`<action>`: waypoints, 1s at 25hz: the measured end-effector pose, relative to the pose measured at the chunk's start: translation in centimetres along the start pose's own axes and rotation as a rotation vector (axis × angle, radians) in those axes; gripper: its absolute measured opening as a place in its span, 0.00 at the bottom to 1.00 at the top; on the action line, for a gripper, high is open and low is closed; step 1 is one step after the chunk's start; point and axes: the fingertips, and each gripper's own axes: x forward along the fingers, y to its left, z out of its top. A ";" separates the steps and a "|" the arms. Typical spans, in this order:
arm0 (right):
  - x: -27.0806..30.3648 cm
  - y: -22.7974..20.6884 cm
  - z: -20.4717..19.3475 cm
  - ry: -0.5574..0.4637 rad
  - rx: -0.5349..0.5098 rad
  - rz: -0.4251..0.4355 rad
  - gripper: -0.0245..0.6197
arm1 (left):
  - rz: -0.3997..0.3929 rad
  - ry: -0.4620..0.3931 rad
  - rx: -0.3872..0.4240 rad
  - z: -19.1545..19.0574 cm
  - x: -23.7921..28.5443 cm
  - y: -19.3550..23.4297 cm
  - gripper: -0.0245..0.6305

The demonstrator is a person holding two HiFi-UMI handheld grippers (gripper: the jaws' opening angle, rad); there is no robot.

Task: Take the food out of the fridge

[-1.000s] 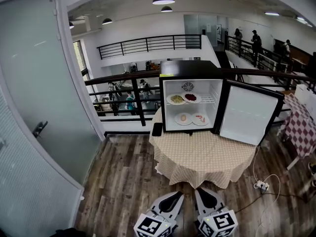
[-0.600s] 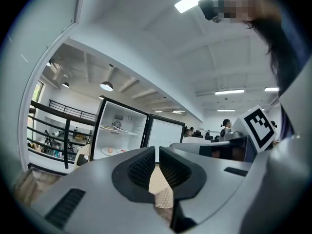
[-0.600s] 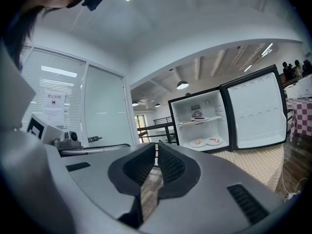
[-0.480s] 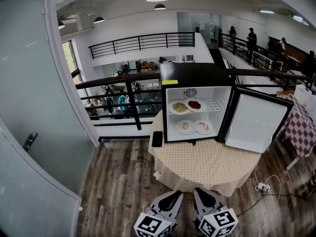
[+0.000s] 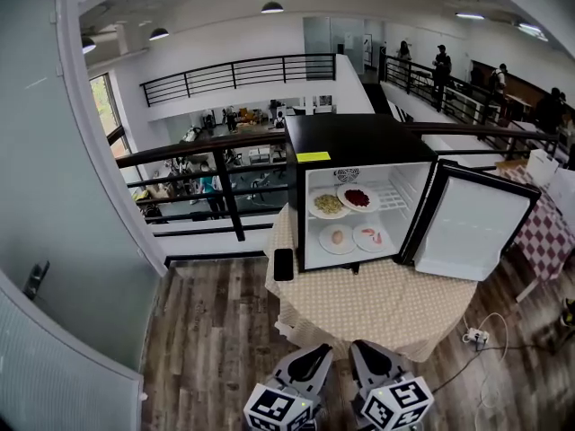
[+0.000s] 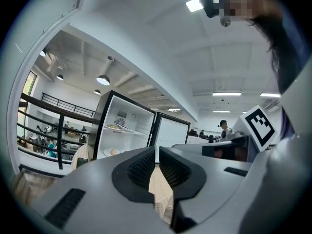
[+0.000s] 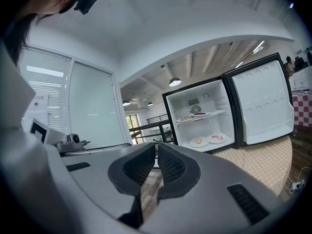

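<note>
On the cloth-covered table, the black mini fridge stands with its door swung wide, open front facing the person. Inside the fridge, a plate of yellowish food and a plate of red food sit on the upper shelf; two more plates lie below. The left gripper and right gripper hang well short of the fridge, jaws pressed together, empty. Best to spread the jaws, enter level and pinch a near rim. The plates lie flat and round, with no long axis.
</note>
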 end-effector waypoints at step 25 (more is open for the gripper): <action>6.7 -4.5 -0.1 0.017 0.095 -0.083 0.08 | -0.038 0.017 -0.055 -0.1 4.7 6.7 0.07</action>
